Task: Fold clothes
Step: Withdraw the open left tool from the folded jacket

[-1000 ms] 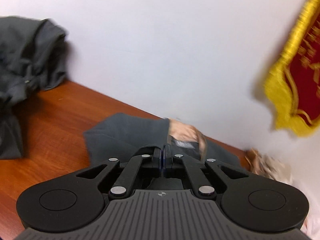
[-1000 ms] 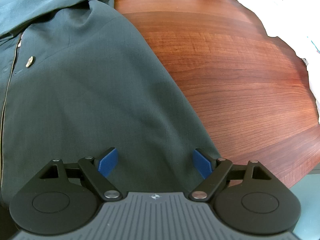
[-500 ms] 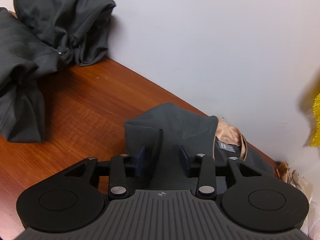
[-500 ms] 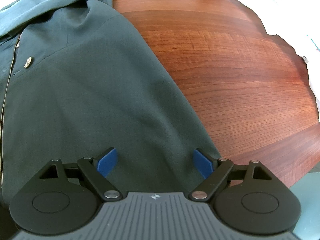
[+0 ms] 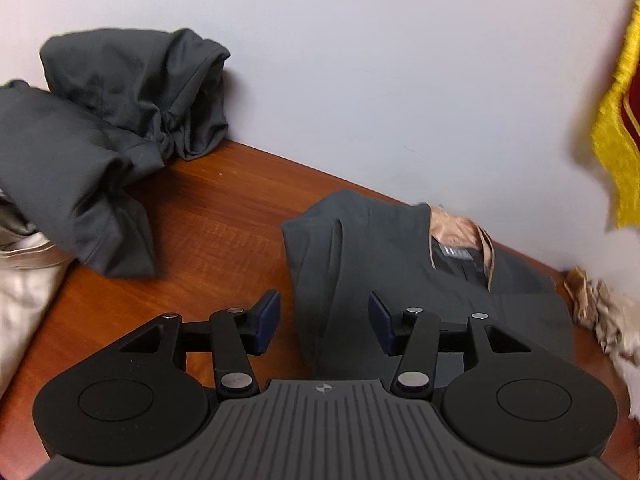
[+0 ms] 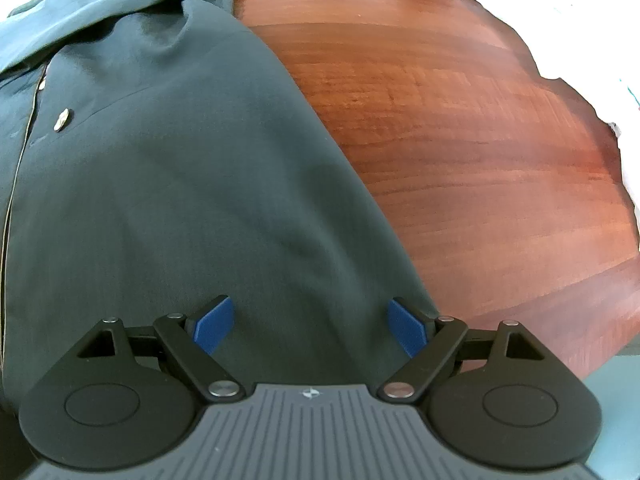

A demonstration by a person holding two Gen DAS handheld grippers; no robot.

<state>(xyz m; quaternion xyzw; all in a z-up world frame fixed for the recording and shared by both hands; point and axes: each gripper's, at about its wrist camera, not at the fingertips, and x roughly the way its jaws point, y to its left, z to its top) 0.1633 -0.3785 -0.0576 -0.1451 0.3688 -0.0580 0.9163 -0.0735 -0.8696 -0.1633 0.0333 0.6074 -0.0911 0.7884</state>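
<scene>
The left gripper (image 5: 324, 322) hangs over the wooden table (image 5: 224, 220) with its jaws opening, and nothing is pinched between the blue pads (image 5: 267, 318). The dark grey garment (image 5: 360, 264) lies flat on the table ahead of it, its left edge running down through the gap between the jaws, so that bare wood shows by the left pad and cloth by the right one; whether the fabric touches either pad is hard to tell from this low angle. The garment's neck opening, with a tan lining and a label, sits further back near the wall. A heap of dark clothes (image 5: 104, 128) is piled against the wall to the far left, well apart from the garment. The right gripper (image 6: 308, 326) points steeply down over the same grey-green cloth (image 6: 192, 184), its jaws spread wide and gripping nothing; the fabric fills the space beneath them, and the cloth's right edge passes just beside the right pad, with bare table (image 6: 460, 140) beyond.
</scene>
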